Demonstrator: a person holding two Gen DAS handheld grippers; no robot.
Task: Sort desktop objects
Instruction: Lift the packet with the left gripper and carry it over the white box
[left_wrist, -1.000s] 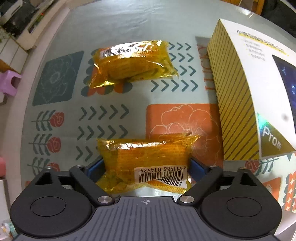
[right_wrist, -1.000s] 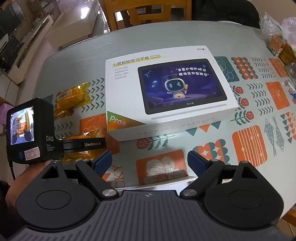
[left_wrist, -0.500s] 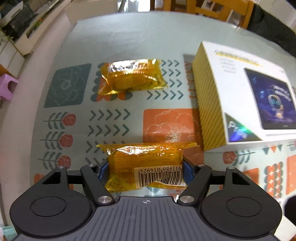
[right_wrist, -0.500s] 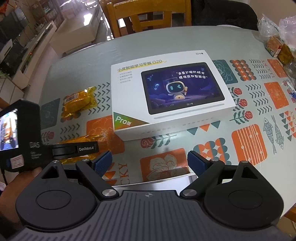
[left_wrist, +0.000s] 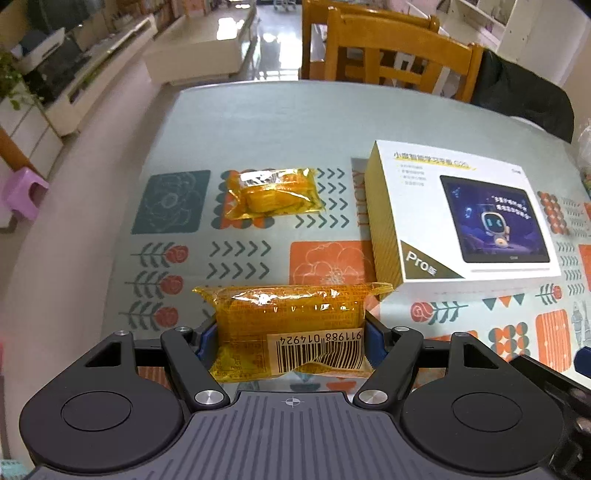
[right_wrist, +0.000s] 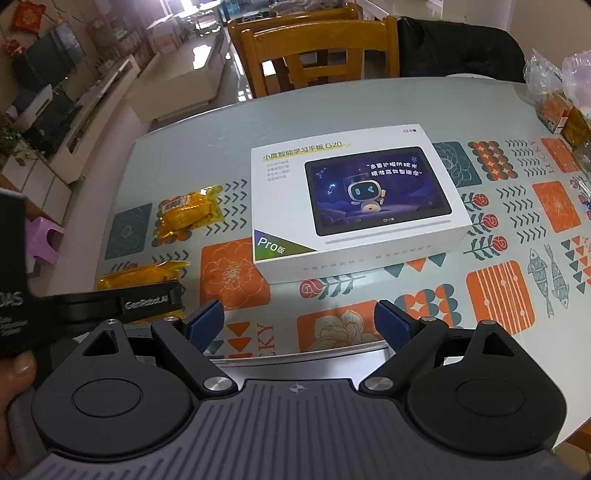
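Observation:
My left gripper (left_wrist: 291, 338) is shut on a yellow snack packet (left_wrist: 288, 325) with a barcode and holds it above the table's near left part; the packet also shows in the right wrist view (right_wrist: 142, 275). A second yellow snack packet (left_wrist: 271, 194) lies flat further back on the patterned tablecloth, also in the right wrist view (right_wrist: 188, 214). A white tablet box (left_wrist: 458, 218) lies to its right and shows in the right wrist view (right_wrist: 351, 195). My right gripper (right_wrist: 299, 325) is open and empty near the table's front edge, in front of the box.
Plastic bags of snacks (right_wrist: 557, 99) sit at the table's far right. Wooden chairs (left_wrist: 391, 55) stand behind the table, one with a dark jacket (left_wrist: 524, 99). A purple stool (left_wrist: 24, 192) stands on the floor to the left. The left gripper's body (right_wrist: 110, 302) is beside my right one.
My left gripper closed tighter on the barcode packet and lifted and drew back with it, so more of the table and room shows. The right gripper rose slightly and stayed open.

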